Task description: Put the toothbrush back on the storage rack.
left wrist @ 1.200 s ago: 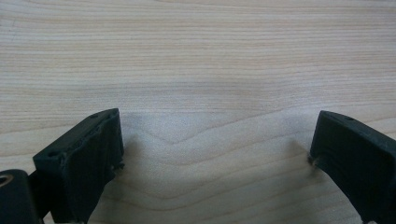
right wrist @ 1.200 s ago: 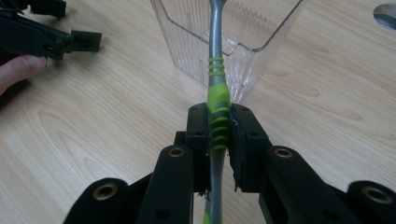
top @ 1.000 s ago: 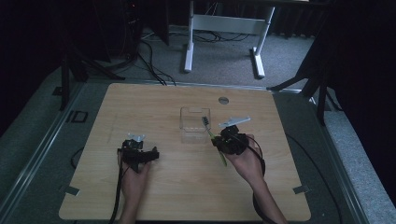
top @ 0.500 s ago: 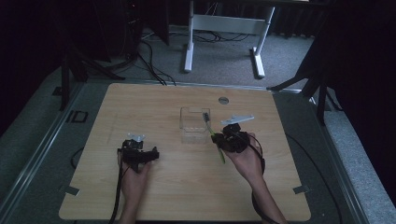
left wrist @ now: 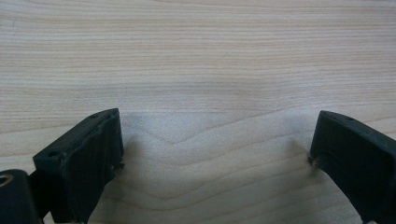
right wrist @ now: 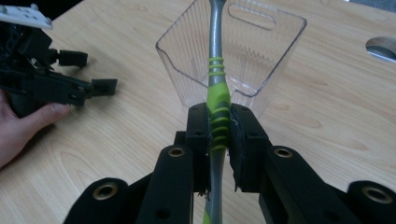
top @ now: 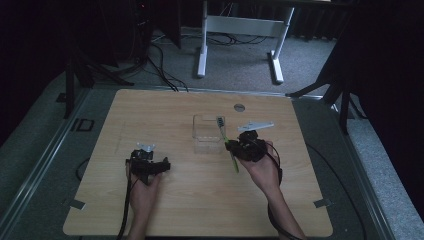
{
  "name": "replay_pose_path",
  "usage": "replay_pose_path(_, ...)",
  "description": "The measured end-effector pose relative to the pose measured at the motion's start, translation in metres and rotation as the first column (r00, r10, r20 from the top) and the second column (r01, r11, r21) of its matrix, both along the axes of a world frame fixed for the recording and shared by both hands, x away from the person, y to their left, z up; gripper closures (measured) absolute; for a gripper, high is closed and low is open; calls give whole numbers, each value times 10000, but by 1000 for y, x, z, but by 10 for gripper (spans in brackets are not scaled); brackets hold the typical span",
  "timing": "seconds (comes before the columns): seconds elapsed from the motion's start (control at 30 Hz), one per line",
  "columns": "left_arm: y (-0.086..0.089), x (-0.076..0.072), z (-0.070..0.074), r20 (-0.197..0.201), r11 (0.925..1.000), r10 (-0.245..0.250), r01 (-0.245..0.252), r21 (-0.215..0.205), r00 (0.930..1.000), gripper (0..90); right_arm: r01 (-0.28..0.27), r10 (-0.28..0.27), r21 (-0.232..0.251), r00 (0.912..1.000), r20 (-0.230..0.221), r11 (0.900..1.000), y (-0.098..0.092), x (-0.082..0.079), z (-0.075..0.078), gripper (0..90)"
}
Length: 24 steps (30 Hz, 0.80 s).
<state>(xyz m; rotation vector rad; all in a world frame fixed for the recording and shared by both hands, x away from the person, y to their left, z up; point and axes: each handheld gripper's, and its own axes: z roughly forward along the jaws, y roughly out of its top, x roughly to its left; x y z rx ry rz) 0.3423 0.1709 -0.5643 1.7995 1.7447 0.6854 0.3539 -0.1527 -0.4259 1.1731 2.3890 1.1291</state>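
Note:
A green and grey toothbrush (top: 226, 138) is pinched at its ribbed handle by my right gripper (top: 234, 148), which is shut on it. Its head reaches over the near rim of a clear plastic container (top: 196, 131) standing in the middle of the wooden table (top: 165, 112). In the right gripper view the toothbrush (right wrist: 218, 88) runs up from between the jaws (right wrist: 219, 133) into the container (right wrist: 275, 44). My left gripper (top: 161, 165) rests at the table's left, a hand behind it. Its jaws (left wrist: 215, 149) stand wide open over bare wood, nothing between them. It appears as the left gripper (right wrist: 95, 72) in the right gripper view.
A round metal grommet (top: 239, 107) sits in the table beyond the container. A white desk frame (top: 240, 30) and cables (top: 160, 60) lie on the floor past the far edge. Bare wood stretches in front of and between the hands.

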Motion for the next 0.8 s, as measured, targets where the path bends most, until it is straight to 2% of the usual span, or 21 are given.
replay_pose_path(0.8,0,0,0,-4,10000,-3,3,6,10000,30,216,-285,1125,9978,604,9934,-2,3,9,790)
